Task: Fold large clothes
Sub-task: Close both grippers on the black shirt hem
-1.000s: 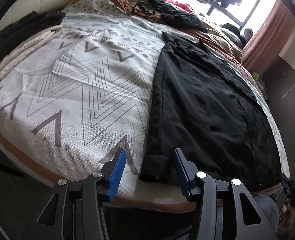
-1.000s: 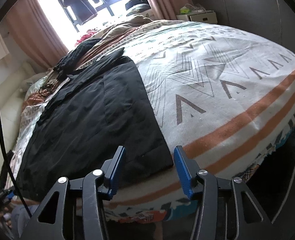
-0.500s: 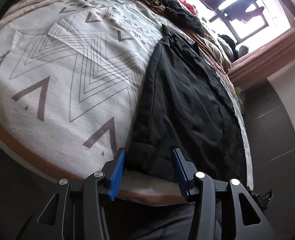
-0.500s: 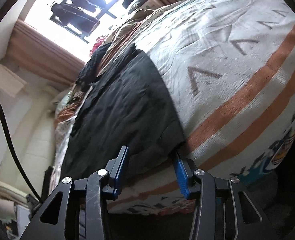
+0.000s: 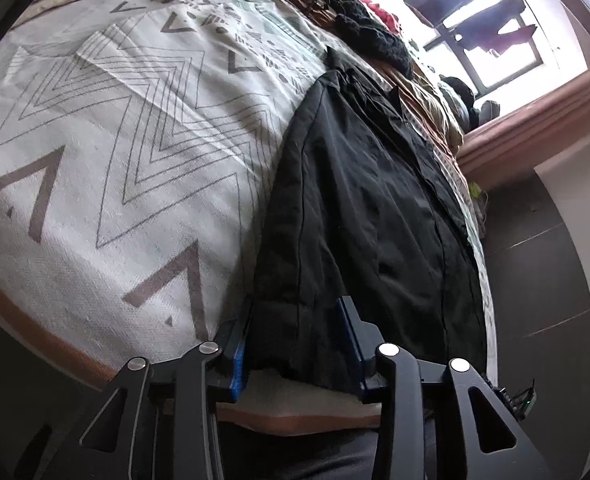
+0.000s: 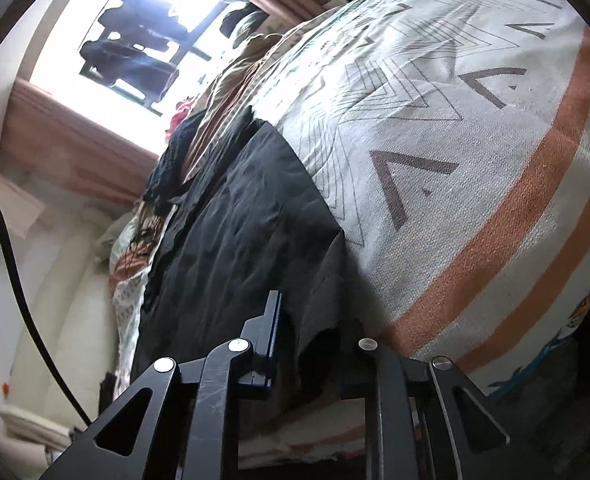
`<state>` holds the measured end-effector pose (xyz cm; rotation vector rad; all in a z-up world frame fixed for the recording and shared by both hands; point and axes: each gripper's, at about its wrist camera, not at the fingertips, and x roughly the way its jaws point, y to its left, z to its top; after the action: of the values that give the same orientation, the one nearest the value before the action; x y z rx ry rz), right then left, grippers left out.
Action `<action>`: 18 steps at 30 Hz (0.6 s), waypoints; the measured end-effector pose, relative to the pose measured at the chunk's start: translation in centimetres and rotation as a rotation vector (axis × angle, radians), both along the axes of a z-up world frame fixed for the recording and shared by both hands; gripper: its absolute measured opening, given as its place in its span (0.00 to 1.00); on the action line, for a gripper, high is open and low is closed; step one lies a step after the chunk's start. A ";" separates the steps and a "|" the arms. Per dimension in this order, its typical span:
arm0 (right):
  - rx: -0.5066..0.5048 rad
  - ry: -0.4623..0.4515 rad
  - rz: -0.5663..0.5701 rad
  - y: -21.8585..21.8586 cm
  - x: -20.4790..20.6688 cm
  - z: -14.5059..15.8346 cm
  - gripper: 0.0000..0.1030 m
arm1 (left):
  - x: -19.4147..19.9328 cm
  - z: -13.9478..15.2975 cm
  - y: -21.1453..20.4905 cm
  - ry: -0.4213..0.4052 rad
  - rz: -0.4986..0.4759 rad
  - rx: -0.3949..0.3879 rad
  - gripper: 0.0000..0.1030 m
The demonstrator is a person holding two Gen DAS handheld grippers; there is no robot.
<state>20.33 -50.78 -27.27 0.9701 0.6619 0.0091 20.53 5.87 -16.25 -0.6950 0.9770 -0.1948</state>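
Observation:
A large black garment (image 5: pixel 367 200) lies flat on a bed with a white, patterned blanket (image 5: pixel 127 152). My left gripper (image 5: pixel 295 340) is open, its blue pads on either side of the garment's near left hem corner at the bed edge. In the right wrist view the same garment (image 6: pixel 239 232) runs away from me, and my right gripper (image 6: pixel 315 340) is open around its near right hem corner, which bunches up between the fingers. The right finger is partly hidden by the cloth.
The blanket (image 6: pixel 475 152) has an orange stripe near the bed edge. A pile of dark and red clothes (image 5: pixel 371 36) lies at the far end by the bright window (image 5: pixel 491 28). A black cable (image 6: pixel 11 256) hangs at the left.
Both grippers have moved forward and down to the bed edge. The garment's two near hem corners now sit between the open fingers, where before they lay ahead of them.

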 end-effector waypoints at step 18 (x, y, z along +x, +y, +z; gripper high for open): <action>-0.170 -0.112 -0.022 2.4 -2.5 9.8 0.03 | -3.3 6.9 1.8 -0.170 0.122 0.085 0.02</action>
<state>17.83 -48.40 -17.43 0.8068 0.5400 -0.0125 17.27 7.63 -9.35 -0.6471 0.7737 -0.1025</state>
